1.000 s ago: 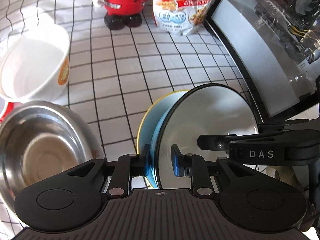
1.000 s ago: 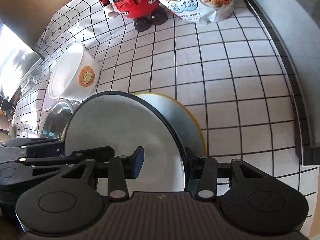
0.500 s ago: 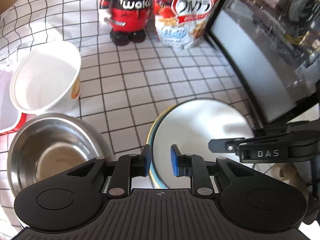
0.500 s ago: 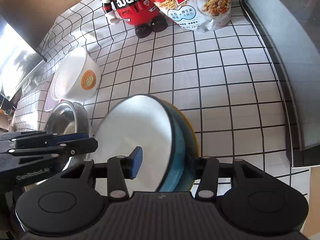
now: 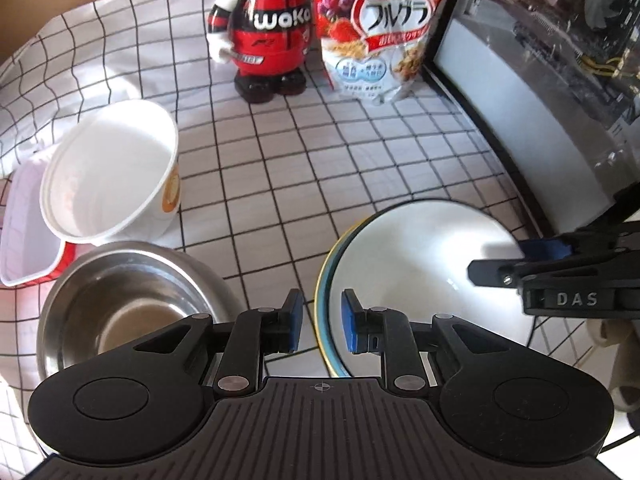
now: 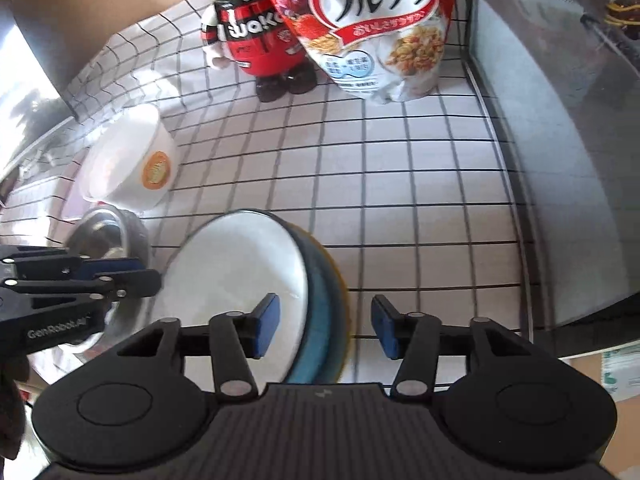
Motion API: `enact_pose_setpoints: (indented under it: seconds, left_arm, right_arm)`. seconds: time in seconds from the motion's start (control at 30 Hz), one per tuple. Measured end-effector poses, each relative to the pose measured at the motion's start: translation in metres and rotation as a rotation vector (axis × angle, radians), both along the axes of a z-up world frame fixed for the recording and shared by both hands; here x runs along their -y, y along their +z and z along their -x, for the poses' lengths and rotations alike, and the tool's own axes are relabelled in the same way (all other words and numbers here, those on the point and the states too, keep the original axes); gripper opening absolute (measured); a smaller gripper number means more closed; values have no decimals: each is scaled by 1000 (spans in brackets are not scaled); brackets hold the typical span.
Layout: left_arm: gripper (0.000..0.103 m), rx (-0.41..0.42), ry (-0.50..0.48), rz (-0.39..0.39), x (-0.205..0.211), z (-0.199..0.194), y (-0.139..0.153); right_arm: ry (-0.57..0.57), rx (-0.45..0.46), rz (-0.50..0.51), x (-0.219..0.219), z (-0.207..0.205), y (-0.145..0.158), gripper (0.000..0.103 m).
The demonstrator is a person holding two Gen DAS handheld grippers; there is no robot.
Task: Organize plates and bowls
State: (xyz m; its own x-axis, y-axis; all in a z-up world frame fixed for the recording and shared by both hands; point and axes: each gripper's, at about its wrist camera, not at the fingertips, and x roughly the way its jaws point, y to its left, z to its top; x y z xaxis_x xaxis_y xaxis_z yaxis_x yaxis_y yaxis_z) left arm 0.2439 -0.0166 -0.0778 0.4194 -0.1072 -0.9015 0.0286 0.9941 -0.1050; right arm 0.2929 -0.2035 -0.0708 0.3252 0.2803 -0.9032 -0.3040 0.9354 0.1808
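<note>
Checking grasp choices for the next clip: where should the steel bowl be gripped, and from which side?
Take the steel bowl by its thin rim, one finger inside and one outside, coming down from above. It sits upright and open. The near-right rim looks best: the white paper bowl crowds the far edge.

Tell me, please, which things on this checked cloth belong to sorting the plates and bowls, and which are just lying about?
Part of the job:
white plate
blue plate beneath it
steel bowl
white bowl
left gripper, straddling the plates' edge
right gripper, jaws just opening around the plates

Just lying about:
cereal bag
red toy figure
white tray
</note>
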Motion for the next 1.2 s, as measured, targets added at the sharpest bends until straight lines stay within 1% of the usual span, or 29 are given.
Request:
enact_pose_setpoints:
  seconds: [0.07, 0.1, 0.17, 0.23, 0.3, 0.53, 0.67, 0.7, 0.73, 0.8, 0.93, 1.2]
  left_arm:
    - [24, -25, 6, 3, -3, -1, -7]
    - [29, -32, 11, 8, -5, -1, -10]
    - [32, -42, 21, 26, -8, -1, -15]
    - [31, -46, 29, 42, -9, -1, -19]
    - [28, -47, 26, 53, -9, -2, -21]
    - [27, -82, 39, 130, -8, -9, -34]
    - [32, -99, 36, 124, -3, -14, -39]
    - [32, -101, 35, 122, -2, -15, -40]
    - [32, -104, 33, 119, -1, -16, -40]
    - [32, -105, 24, 110, 0, -17, -41]
    - [32, -112, -7, 81, 3, -21, -43]
    - [33, -124, 20, 110, -9, -47, -45]
  right_arm:
    - [1, -7, 10, 1, 1, -4, 53]
    - [1, -14, 6, 2, 2, -7, 53]
    - [-2, -32, -13, 4, 3, -12, 53]
    - [-11, -46, -33, 5, 4, -16, 53]
    - [-23, -61, -59, 5, 4, -20, 53]
    - [-55, -116, -111, 4, -1, -37, 53]
    - [-58, -153, -148, 3, -4, -45, 52]
    - [-49, -161, -157, 1, -4, -46, 52]
    - [-37, -171, -166, -1, -5, -48, 50]
    - [-34, -170, -158, -3, -6, -48, 50]
    - [-47, -179, -191, 0, -14, -49, 50]
    - [-60, -159, -202, -12, -51, -49, 51]
